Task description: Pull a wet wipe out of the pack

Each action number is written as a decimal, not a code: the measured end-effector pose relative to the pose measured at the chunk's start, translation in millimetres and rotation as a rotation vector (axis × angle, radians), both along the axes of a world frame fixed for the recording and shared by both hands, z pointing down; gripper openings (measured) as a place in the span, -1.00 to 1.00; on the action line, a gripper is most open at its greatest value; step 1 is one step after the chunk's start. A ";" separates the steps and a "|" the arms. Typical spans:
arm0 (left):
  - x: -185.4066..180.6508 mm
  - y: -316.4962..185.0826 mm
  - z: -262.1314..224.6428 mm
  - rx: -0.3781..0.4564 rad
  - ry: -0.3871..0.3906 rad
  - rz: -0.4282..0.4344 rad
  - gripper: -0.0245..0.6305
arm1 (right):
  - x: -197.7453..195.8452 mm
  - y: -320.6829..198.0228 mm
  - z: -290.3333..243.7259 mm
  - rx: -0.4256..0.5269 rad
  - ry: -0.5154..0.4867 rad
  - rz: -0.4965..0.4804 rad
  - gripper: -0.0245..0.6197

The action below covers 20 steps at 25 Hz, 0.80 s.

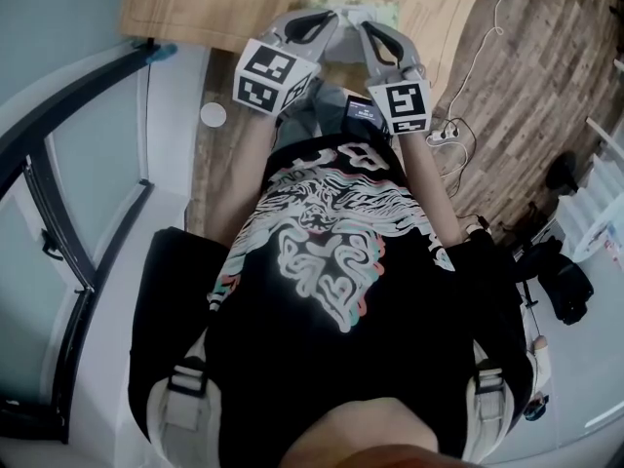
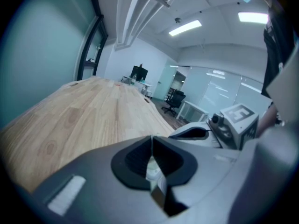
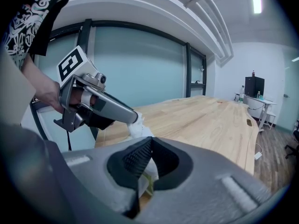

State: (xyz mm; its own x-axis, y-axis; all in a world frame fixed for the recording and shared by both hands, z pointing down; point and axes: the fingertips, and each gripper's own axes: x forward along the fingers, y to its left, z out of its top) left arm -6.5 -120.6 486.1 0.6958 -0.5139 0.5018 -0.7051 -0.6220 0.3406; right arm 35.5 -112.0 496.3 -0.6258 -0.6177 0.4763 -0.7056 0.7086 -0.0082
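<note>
**White wipe caught at the pack mouth**

White wet wipe (image 3: 138, 126), bunched, rising from the wet wipe pack (image 1: 382, 10) at top centre of the head view, on the wooden table (image 1: 195, 8). Left gripper (image 3: 135, 117): jaws closed on the wipe's free end. Right gripper (image 3: 150, 146): jaws together, seemingly pinning the pack's edge. Judgement: the pull should run up and left in the right gripper view, away from the right gripper.
</note>
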 end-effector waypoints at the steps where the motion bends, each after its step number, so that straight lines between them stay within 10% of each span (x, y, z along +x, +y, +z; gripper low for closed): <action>1: -0.3 0.1 0.3 0.001 0.000 -0.002 -0.93 | 0.4 -0.1 0.1 0.001 0.000 0.000 -0.93; 20: -16.9 2.2 -14.6 0.034 0.008 -0.049 -0.93 | 4.5 9.6 -10.1 0.025 0.014 -0.001 -0.93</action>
